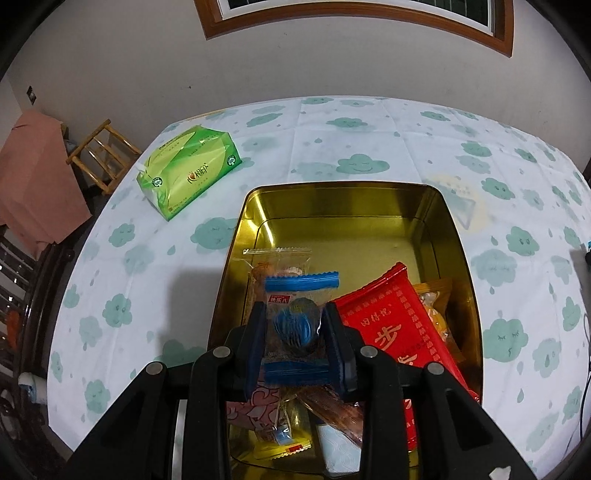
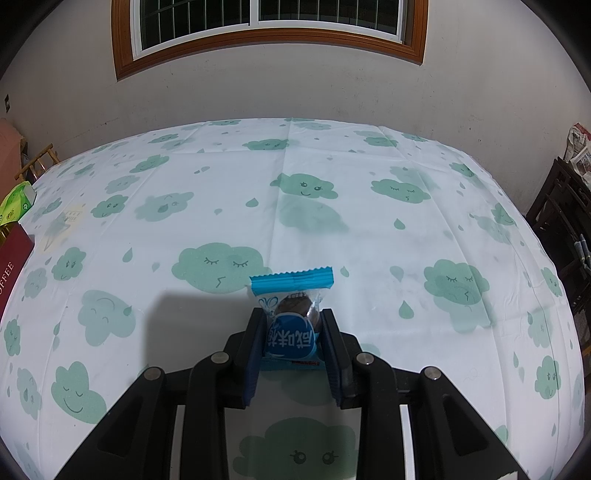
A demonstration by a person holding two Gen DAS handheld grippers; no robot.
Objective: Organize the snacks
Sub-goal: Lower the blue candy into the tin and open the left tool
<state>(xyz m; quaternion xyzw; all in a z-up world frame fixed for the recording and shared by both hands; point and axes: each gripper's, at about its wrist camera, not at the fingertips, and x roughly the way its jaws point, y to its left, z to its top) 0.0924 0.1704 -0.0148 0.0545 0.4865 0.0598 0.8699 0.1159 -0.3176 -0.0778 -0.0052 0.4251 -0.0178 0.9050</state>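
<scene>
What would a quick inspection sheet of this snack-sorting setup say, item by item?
Surface: table under a white cloud-print cloth.
Job's things: gold tin, lid off, holding a red packet, an orange packet and other wrapped snacks; two blue-wrapped snacks, one in each gripper.
Clutter: green tissue pack beside the tin; dark red box at the left edge of the right wrist view.
Grippers: left gripper holds a blue snack over the tin, pads still against it; right gripper is shut on the other blue snack above the bare cloth.
Cables: dark cable at the table's right edge.
Surroundings: wood-framed window, plain wall, wooden stool, dark furniture.
</scene>
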